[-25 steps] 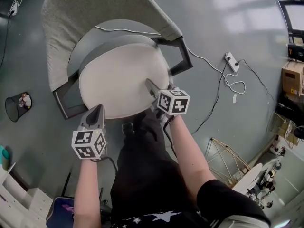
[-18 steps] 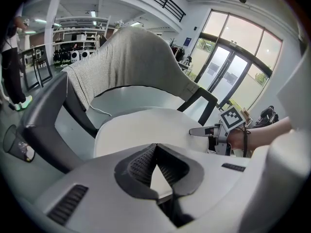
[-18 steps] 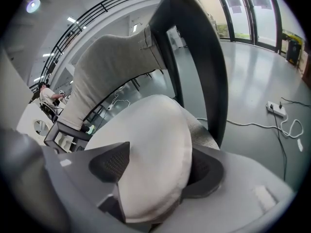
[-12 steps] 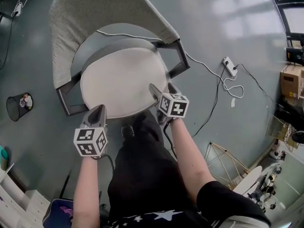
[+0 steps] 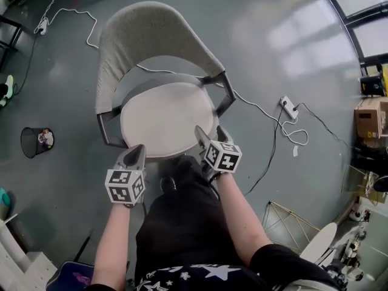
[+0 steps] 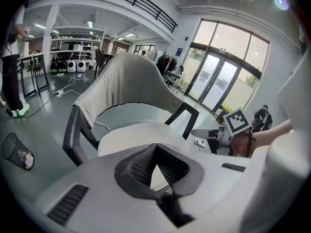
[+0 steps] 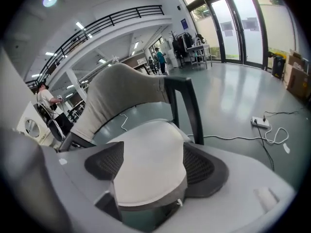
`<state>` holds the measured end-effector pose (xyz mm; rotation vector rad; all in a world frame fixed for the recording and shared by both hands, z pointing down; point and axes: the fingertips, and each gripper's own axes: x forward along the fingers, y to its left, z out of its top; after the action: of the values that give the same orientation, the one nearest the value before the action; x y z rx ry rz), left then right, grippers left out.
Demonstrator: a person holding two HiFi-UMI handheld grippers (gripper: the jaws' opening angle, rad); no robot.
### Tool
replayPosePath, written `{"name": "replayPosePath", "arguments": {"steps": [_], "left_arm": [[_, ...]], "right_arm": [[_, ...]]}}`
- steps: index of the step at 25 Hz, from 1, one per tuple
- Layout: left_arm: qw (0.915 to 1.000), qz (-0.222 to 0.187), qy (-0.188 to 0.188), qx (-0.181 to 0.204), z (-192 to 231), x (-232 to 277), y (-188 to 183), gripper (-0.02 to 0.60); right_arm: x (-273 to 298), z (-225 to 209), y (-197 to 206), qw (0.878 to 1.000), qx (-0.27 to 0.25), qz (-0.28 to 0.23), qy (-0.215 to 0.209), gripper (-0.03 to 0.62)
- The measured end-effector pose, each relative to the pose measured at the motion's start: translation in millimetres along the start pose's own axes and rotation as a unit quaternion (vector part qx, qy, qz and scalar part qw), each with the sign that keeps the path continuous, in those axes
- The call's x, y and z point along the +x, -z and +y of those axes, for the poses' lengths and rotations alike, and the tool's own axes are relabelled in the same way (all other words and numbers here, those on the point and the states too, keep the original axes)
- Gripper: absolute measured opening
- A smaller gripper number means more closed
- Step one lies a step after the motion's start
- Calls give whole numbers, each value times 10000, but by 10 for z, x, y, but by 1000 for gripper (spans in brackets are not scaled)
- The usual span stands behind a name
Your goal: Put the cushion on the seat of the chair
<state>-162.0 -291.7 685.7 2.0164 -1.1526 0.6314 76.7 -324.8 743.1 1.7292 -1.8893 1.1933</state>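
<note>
The round pale cushion (image 5: 167, 117) lies flat on the seat of the grey chair (image 5: 145, 35). Both grippers hang just off its near rim, touching nothing. My left gripper (image 5: 138, 150) is shut, its tips meeting in a point with nothing between them. My right gripper (image 5: 210, 133) stands open; its jaws have just been opening and hold nothing. The left gripper view shows its pads closed at the tip (image 6: 155, 145), with the cushion (image 6: 141, 132) and the right gripper (image 6: 214, 134) beyond. In the right gripper view the cushion (image 7: 146, 164) shows through the wide gap between the jaws.
A mesh waste basket (image 5: 35, 141) stands on the floor at the left. A power strip (image 5: 287, 106) with trailing cables lies at the right, near a cardboard box (image 5: 371, 111). A white cable (image 5: 66, 11) runs behind the chair. A person (image 6: 9, 67) stands far off.
Both grippers have risen and drawn back from the cushion's near edge. The right jaws have spread apart off that edge. The cushion has stayed on the seat.
</note>
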Motion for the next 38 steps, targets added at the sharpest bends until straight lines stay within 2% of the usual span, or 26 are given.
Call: {"name": "replayPosePath", "arguments": {"steps": [3, 7, 10, 12, 14, 16, 21, 27, 31, 38], "left_arm": [[9999, -104, 33, -65, -63, -186, -3, 8], [9993, -355, 106, -87, -219, -451, -56, 8], [9987, -440, 244, 116, -380, -619, -69, 8], [9979, -468, 396, 214, -499, -725, -41, 8], [9971, -496, 527, 251, -606, -849, 6, 8], [9966, -526, 588, 220, -684, -995, 46, 8], [9961, -616, 619, 142, -790, -1233, 82, 8], [9960, -682, 566, 67, -955, -1320, 138, 8], [9957, -805, 436, 154, -1128, -1303, 218, 8], [9939, -1079, 220, -9, -1729, -1400, 305, 8]], "right_arm": [[-234, 328, -13, 9994, 150, -131, -278, 368], [-615, 811, -2, 9971, -257, -134, -709, 254], [-994, 1135, -105, 9919, -527, -458, -1061, 203], [-1270, 1293, -146, 9887, -499, -637, -1264, 130], [-1535, 1391, -144, 9870, -546, -734, -1324, 59], [-1771, 1461, -108, 9856, -707, -758, -1334, 32], [-2108, 1468, 22, 9837, -962, -633, -1381, 3], [-2276, 1306, 58, 9825, -1060, -505, -1448, 3], [-2344, 1139, 88, 9792, -1156, -497, -1590, 3], [-2729, 745, 96, 9766, -1138, -577, -1729, 3]]}}
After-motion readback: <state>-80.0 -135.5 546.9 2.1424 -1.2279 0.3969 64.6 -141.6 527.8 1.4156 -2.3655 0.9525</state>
